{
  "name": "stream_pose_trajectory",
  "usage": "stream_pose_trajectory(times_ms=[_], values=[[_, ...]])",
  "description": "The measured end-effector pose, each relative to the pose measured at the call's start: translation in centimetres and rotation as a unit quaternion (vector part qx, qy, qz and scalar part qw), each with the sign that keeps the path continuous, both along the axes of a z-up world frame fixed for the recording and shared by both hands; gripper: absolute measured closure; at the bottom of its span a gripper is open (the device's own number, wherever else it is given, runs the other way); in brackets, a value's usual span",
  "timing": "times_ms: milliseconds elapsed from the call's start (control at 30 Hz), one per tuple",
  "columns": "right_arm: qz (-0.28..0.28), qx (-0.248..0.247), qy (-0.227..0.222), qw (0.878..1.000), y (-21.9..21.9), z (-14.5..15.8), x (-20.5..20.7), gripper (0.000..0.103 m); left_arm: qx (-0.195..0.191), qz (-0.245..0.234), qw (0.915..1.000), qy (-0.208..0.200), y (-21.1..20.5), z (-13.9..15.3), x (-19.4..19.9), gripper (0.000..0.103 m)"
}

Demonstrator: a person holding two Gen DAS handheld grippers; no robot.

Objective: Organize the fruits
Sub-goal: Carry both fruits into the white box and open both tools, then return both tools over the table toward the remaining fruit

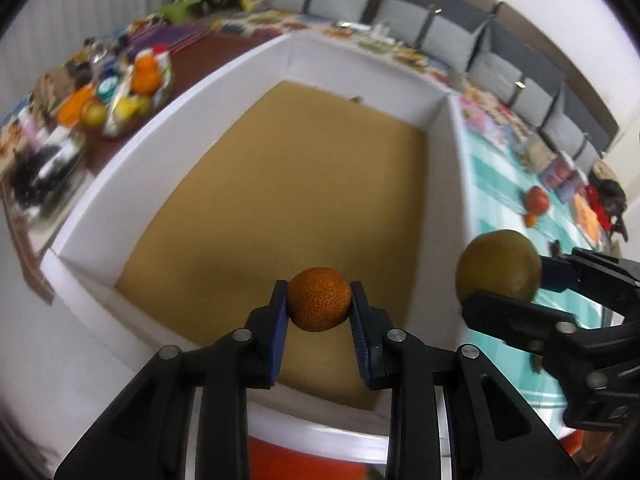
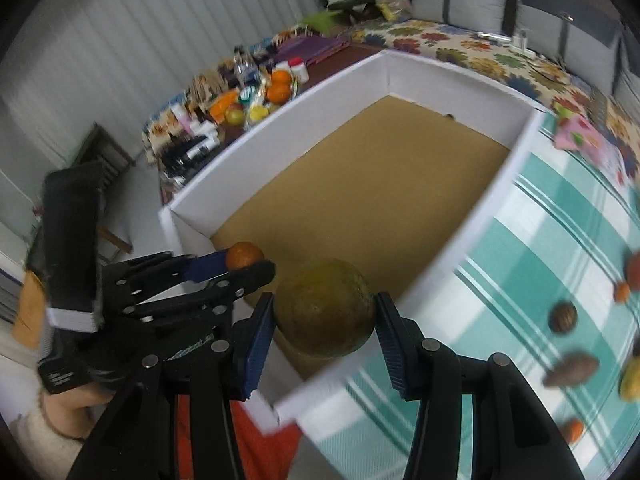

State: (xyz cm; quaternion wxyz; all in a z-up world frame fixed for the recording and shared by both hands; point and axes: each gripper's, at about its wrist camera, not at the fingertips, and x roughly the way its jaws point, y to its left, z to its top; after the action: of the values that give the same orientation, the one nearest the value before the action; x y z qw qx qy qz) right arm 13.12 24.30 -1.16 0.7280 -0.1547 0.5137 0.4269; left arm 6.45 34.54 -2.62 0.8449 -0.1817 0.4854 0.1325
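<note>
My left gripper point(image 1: 319, 300) is shut on a small orange fruit point(image 1: 319, 298) and holds it above the near end of a white-walled box point(image 1: 256, 60) with a tan floor. My right gripper point(image 2: 325, 314) is shut on a larger green-brown round fruit point(image 2: 325, 313), held over the box's near right wall point(image 2: 472, 240). In the left wrist view the right gripper point(image 1: 500, 280) with its green fruit point(image 1: 498, 266) is at the right. In the right wrist view the left gripper point(image 2: 244, 262) with the orange fruit point(image 2: 244, 255) is at the left.
Several loose fruits point(image 2: 564, 318) lie on the teal striped cloth point(image 2: 560, 240) right of the box. A heap of fruit and bottles point(image 2: 256, 100) sits beyond the box's left wall. Grey cushions point(image 1: 440, 28) line the far side.
</note>
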Motion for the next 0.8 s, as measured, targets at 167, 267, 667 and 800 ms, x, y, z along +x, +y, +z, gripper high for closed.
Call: stream_pose_trajectory(times_ms=[167, 267, 667, 800], values=[[0.001, -0.050, -0.010, 0.999, 1.9, -3.0, 0.4, 0.052, 0.007, 0.008, 0.9995, 0.031, 1.1, -1.6, 0.2, 0.064], [-0.020, -0.020, -0.024, 0.999, 0.8, -1.5, 0.8, 0.049, 0.013, 0.023, 0.9994, 0.021, 1.7, -1.2, -0.4, 0.047], [-0.171, 0.014, -0.159, 0.972, -19.0, 1.9, -1.1, 0.011, 0.120, -0.097, 0.9841, -0.088, -10.0, 2.7, 3.0, 0.025], [-0.252, -0.044, -0.182, 0.949, -28.5, -2.2, -2.2, 0.011, 0.173, -0.115, 0.9744, -0.087, -13.2, 0.4, 5.8, 0.025]])
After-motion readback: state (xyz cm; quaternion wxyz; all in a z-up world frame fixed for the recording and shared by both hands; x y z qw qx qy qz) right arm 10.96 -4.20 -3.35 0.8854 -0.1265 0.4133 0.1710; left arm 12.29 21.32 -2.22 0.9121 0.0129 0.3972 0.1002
